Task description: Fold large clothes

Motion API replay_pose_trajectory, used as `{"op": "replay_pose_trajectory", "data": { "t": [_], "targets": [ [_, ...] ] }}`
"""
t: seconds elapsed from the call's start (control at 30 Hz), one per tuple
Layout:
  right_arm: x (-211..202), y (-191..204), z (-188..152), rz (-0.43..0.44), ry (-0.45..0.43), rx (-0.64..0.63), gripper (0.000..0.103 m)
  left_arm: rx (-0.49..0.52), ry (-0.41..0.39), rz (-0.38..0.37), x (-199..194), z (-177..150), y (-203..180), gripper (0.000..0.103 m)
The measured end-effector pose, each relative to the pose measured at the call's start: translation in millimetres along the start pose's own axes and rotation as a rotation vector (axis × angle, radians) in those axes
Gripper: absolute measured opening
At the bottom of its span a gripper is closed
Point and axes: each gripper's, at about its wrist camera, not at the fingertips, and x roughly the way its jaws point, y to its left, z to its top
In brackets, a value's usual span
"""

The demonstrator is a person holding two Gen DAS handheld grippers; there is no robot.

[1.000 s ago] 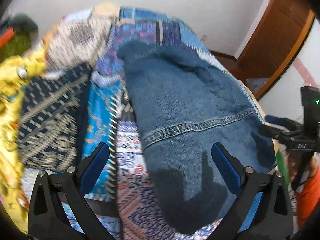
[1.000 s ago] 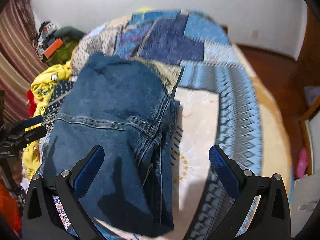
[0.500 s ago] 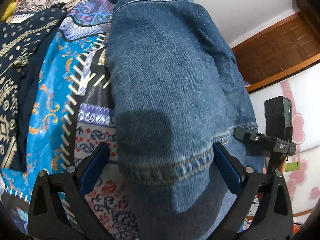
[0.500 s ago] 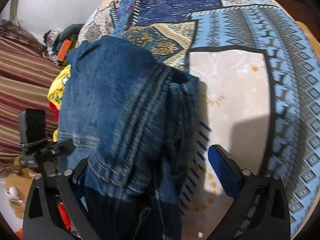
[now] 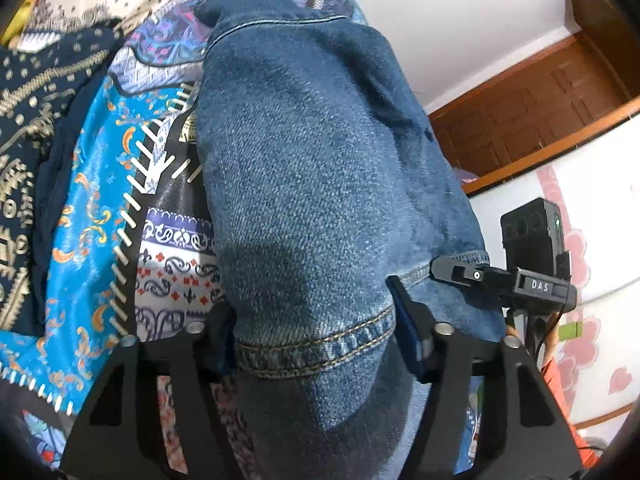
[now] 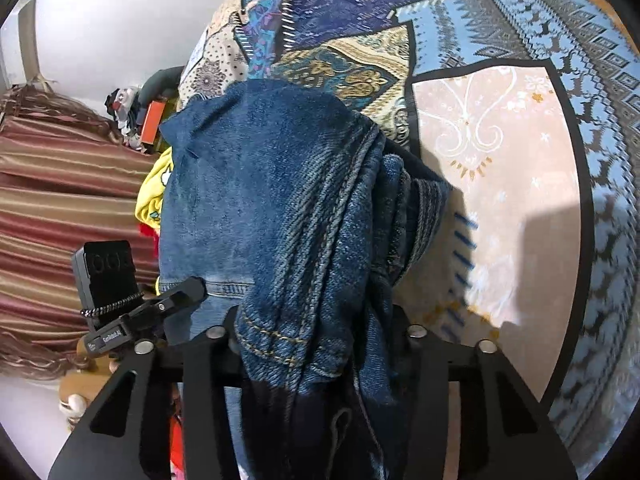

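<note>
Denim jeans [image 5: 320, 184] lay folded on the bed, over its patchwork bedspread [image 5: 84, 240], and both of my tools had hold of the near end. My left gripper [image 5: 316, 344] had just been closing its jaws, and they stood pressed against the hemmed edge of the jeans from either side, the stitched orange seam running straight across between them. My right gripper [image 6: 320, 344] had just been closing as well; its jaws were pinched on a bunched, thicker part of the jeans [image 6: 280, 208] where several layers and a double-stitched seam gathered, and the cloth hid the pads there.

Seen from the left wrist, the jeans stretched away from me up the bed. A dark blue patterned cloth [image 5: 28, 128] lay left of the jeans, apart from them, with the bright blue patch of the bedspread between. Right of the jeans, past the bed's edge, stood a wooden door [image 5: 532, 120].

Seen from the right wrist, a pale pink panel of the bedspread [image 6: 500, 184] lay bare just right of the jeans. A yellow garment [image 6: 154, 196] peeked out at the left edge of the jeans, and striped curtains [image 6: 60, 208] hung further left.
</note>
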Motion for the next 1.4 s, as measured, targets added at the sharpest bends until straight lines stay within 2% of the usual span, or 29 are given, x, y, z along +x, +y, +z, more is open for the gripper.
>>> {"op": "replay_pose_trajectory", "data": {
  "t": [0.17,0.43,0.63,0.73,0.87,0.97,1.1,1.27,1.33,1.4],
  "targets": [
    [-12,39,-11,-0.052,-0.031,-0.068,0.033,0.039,-0.023,0.045,-31,-7,-17,0.051],
    [-28,124,-15,-0.034,-0.117,-0.200,0.032,0.081,-0.198,0.041,-137,0,-25,0.051],
    [-19,196,-12,-0.003,-0.193,-0.319,0.032,0.094,-0.323,0.062,-215,8,-3,0.051],
    [1,224,-5,0.031,-0.222,-0.342,0.032,0.084,-0.350,0.090,-240,21,15,0.051],
    [35,235,5,0.070,-0.220,-0.337,0.032,0.076,-0.354,0.145,-264,32,48,0.051],
    [75,235,19,0.098,-0.194,-0.300,0.032,0.045,-0.344,0.179,-268,40,79,0.051],
    [122,226,31,0.087,-0.155,-0.268,0.032,-0.025,-0.294,0.195,-245,49,127,0.051],
    [183,199,45,0.031,-0.091,-0.228,0.032,-0.141,-0.168,0.174,-192,58,198,0.052],
    [205,186,48,-0.014,-0.060,-0.236,0.032,-0.160,-0.111,0.205,-169,58,219,0.053],
    [223,173,50,-0.045,-0.041,-0.247,0.032,-0.154,-0.099,0.242,-154,56,231,0.061]
  ]
}}
